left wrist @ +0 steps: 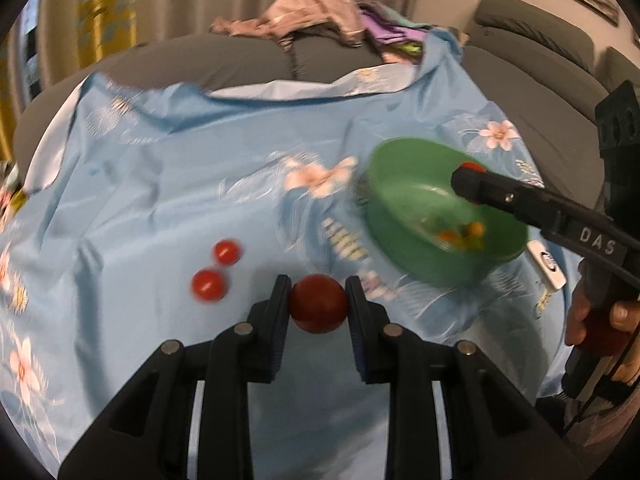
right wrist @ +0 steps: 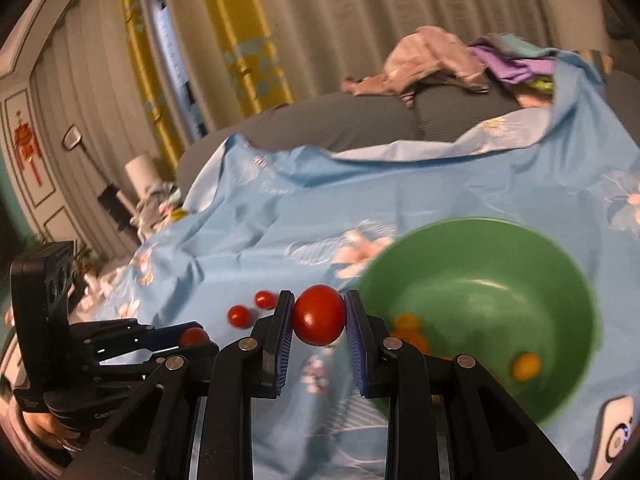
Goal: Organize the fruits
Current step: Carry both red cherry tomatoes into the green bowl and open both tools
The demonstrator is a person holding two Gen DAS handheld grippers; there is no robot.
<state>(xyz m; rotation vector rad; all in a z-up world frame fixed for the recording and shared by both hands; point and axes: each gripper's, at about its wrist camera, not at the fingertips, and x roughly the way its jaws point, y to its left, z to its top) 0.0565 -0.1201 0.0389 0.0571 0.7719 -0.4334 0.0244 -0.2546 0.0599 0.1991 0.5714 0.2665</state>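
Note:
My left gripper (left wrist: pixel 318 302) is shut on a red cherry tomato (left wrist: pixel 318 304), held above the blue floral cloth (left wrist: pixel 180 184). My right gripper (right wrist: pixel 319 314) is shut on another red tomato (right wrist: pixel 319 315); in the left wrist view that gripper (left wrist: pixel 470 174) reaches over the green bowl (left wrist: pixel 404 184) from the right. The green bowl (right wrist: pixel 480 256) holds several small orange and yellow fruits (right wrist: pixel 526 366). Two loose red tomatoes (left wrist: pixel 208 284) (left wrist: pixel 227 252) lie on the cloth left of my left gripper. In the right wrist view the left gripper (right wrist: pixel 194 336) sits low at the left with its tomato.
The cloth covers a grey sofa (left wrist: pixel 240 56) with a pile of clothes (left wrist: pixel 312 8) at the back. A white flat device (left wrist: pixel 546 268) lies just right of the bowl. A hand (left wrist: pixel 588 312) holds the right gripper's handle. Curtains (right wrist: pixel 240 32) hang behind.

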